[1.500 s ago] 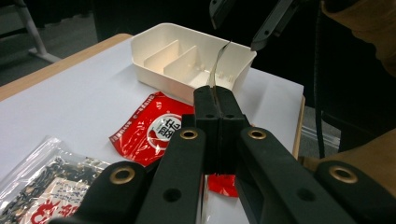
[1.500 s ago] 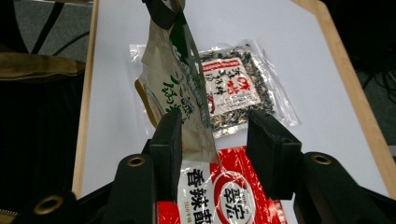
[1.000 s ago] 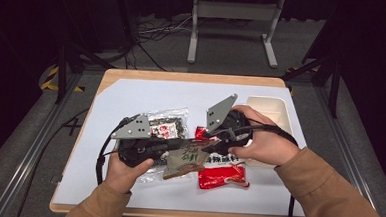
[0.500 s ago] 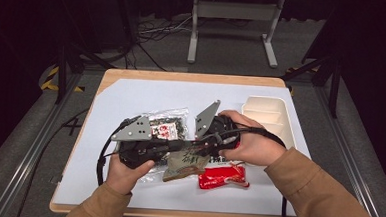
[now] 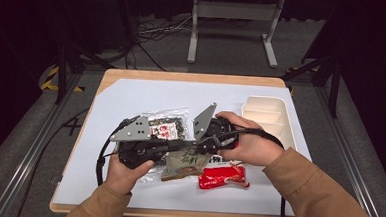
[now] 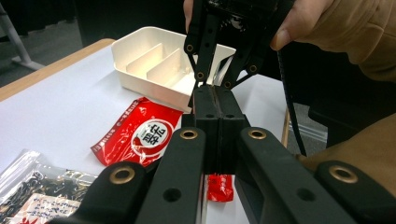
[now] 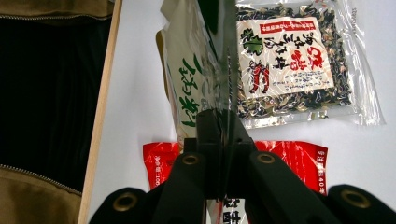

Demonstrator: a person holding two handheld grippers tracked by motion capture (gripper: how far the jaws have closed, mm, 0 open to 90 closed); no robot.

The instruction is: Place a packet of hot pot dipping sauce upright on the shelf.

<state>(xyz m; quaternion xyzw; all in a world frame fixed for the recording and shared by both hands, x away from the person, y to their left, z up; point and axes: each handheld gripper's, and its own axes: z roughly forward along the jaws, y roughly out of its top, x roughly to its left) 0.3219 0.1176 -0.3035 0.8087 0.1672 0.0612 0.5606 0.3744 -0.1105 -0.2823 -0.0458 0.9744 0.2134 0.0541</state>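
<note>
**Both grippers clamped on the tan packet**

Left gripper [image 5: 181,147] fingers were closed on the tan packet [image 5: 184,163]. Right gripper [image 5: 202,144] fingers had just been closing and pinched the same packet's edge, seen in the right gripper view. Packet sat held above the tabletop [image 5: 131,95], just left of the red packet [image 5: 225,176], in front of the seaweed bag [image 5: 167,124]. White tray [image 5: 270,117] lay to the red packet's far right.

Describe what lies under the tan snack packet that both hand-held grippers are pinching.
Under the tan packet lie part of the red packet and the clear seaweed bag. Their covered parts and the table beneath cannot be seen.
</note>
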